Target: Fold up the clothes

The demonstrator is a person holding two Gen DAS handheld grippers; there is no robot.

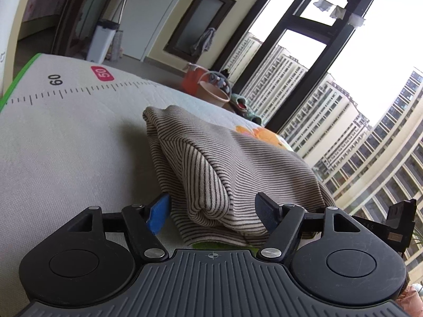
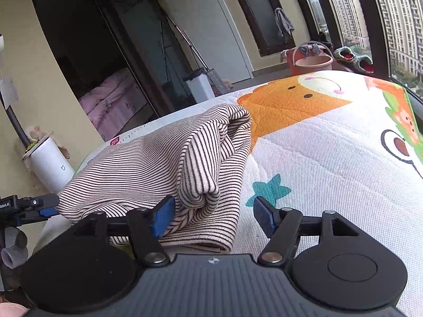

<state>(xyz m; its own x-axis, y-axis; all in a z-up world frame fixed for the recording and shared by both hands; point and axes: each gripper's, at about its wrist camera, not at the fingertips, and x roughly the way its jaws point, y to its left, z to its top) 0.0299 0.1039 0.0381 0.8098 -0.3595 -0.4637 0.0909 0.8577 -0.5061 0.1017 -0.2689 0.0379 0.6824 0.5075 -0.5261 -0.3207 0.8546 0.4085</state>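
Note:
A beige garment with thin black stripes [image 1: 227, 163] lies bunched and partly folded on a padded mat [image 1: 66, 137]. My left gripper [image 1: 212, 218] is open, its fingers on either side of the garment's near folded edge, not closed on it. In the right wrist view the same garment [image 2: 169, 158] lies left of centre on the mat [image 2: 330, 158]. My right gripper [image 2: 214, 218] is open, its left finger [image 2: 164, 218] against the garment's near corner and its right finger over bare mat. The other gripper shows at the left edge [image 2: 29, 206].
The mat carries a printed ruler [image 1: 60, 89] and cartoon animals [image 2: 296, 97]. Its green edge [image 1: 15, 84] is at the left. Buckets [image 2: 312, 62], slippers [image 2: 354, 58], a white bin [image 2: 198, 84] and a white cylinder [image 2: 50, 163] stand beyond it. Large windows [image 1: 343, 105] lie to the right.

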